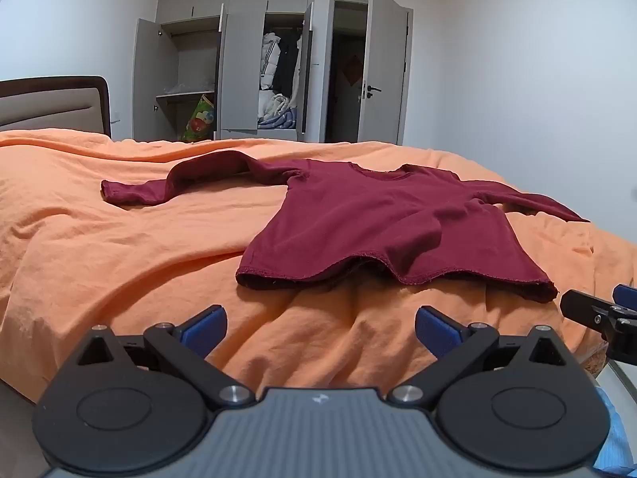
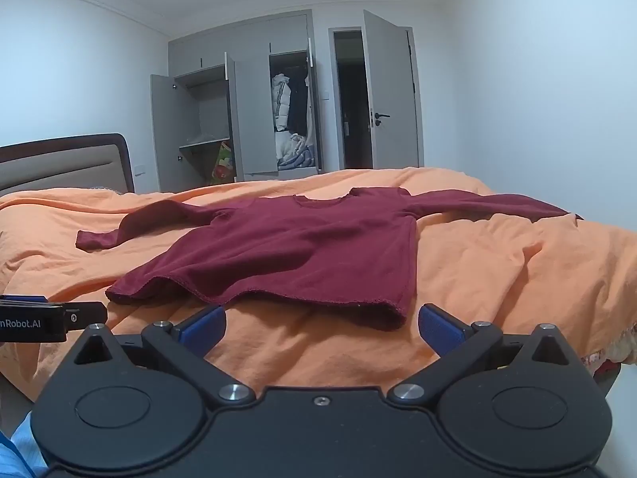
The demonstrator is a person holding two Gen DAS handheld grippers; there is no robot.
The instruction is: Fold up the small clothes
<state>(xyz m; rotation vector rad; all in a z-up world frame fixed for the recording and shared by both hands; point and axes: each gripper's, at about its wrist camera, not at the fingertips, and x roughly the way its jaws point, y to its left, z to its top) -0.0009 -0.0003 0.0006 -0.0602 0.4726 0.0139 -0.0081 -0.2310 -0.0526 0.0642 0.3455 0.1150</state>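
Observation:
A dark red long-sleeved shirt [image 1: 370,219] [image 2: 302,251] lies spread flat on the orange bedcover [image 1: 119,247] [image 2: 497,263], sleeves out to both sides and hem nearest me. My left gripper [image 1: 320,328] hovers open just short of the hem, towards its left part, with nothing between the blue pads. My right gripper [image 2: 320,328] is open too, close in front of the hem's right corner. Each gripper shows at the edge of the other's view: the right gripper [image 1: 605,310] and the left gripper [image 2: 51,318].
A padded headboard [image 1: 51,103] stands at the left end of the bed. Behind the bed, a grey wardrobe [image 1: 231,63] has its doors open, with clothes inside. A room door [image 1: 384,67] stands open to the right of it. The bed's near edge drops off below the grippers.

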